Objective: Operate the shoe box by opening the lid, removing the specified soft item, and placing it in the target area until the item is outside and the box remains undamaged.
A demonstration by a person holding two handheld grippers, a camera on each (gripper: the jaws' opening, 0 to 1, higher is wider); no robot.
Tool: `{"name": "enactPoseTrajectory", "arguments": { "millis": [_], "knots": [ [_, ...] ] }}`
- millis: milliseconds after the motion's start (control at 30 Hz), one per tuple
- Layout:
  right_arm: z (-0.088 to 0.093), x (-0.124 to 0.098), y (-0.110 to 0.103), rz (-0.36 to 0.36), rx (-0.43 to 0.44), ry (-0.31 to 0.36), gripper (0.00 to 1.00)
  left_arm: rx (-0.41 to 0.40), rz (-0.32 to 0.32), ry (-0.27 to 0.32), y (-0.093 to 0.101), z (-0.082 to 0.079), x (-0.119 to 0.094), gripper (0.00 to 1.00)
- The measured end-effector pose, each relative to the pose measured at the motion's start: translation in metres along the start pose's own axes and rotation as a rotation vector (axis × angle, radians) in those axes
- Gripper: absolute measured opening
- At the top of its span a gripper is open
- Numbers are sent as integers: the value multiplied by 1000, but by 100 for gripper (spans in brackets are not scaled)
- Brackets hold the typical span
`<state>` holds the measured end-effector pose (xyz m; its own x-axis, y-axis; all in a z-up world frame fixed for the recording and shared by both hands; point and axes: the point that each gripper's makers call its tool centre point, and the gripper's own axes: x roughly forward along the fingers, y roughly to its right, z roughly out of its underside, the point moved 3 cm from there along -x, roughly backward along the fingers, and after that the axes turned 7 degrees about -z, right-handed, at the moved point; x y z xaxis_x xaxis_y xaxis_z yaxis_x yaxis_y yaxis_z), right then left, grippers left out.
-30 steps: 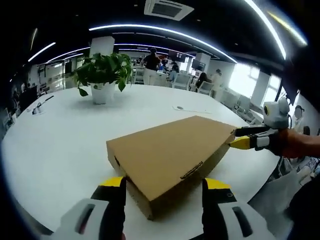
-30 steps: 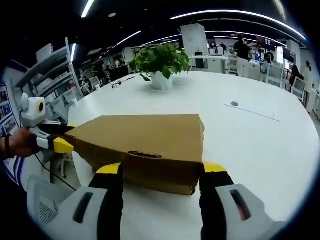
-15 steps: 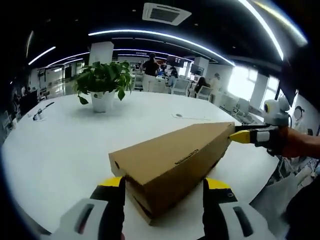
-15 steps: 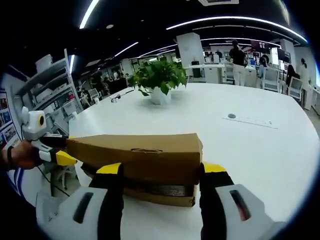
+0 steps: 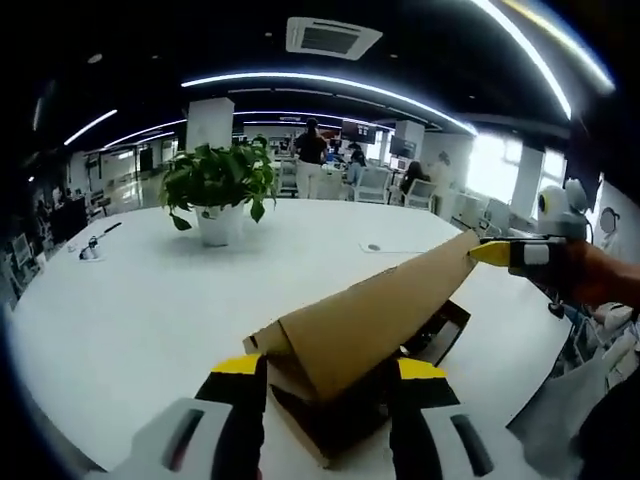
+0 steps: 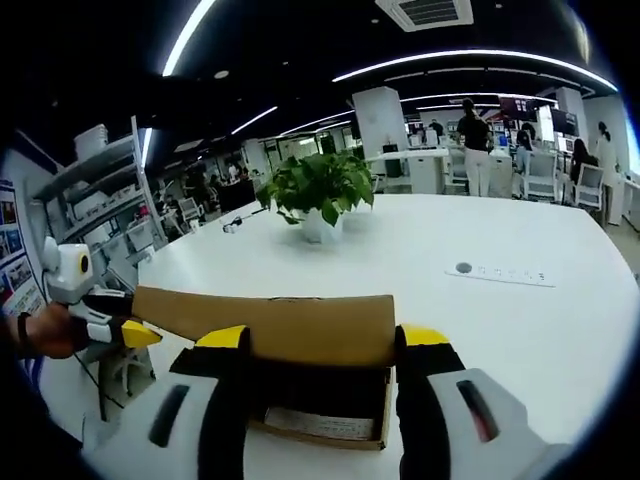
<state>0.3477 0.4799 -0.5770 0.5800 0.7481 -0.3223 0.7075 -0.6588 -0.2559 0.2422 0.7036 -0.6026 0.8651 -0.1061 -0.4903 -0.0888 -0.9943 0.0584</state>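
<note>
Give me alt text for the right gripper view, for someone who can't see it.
A cardboard shoe box sits on a white table, its lid raised between the right gripper's open yellow-tipped jaws. The left gripper meets the lid's far end; a potted plant stands behind.

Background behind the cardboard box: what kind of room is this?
Most likely an open-plan office. A large round white table holds a potted green plant; behind it are white desks and chairs with people standing, long curved ceiling light strips, and a ceiling air-conditioning vent.
</note>
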Motion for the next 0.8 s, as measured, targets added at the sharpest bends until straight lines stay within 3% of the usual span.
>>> {"name": "enactPoseTrajectory", "arguments": {
  "millis": [267,433,800],
  "knots": [
    [-14,6,2,-2,-10,18,54,-39,-79,31,-14,-12,1,29],
    [-22,10,3,-7,-14,26,53,69,-157,60,-23,-21,1,18],
    [-37,20,5,-17,-19,38,53,97,-183,78,-33,-35,6,10]
  ]
}}
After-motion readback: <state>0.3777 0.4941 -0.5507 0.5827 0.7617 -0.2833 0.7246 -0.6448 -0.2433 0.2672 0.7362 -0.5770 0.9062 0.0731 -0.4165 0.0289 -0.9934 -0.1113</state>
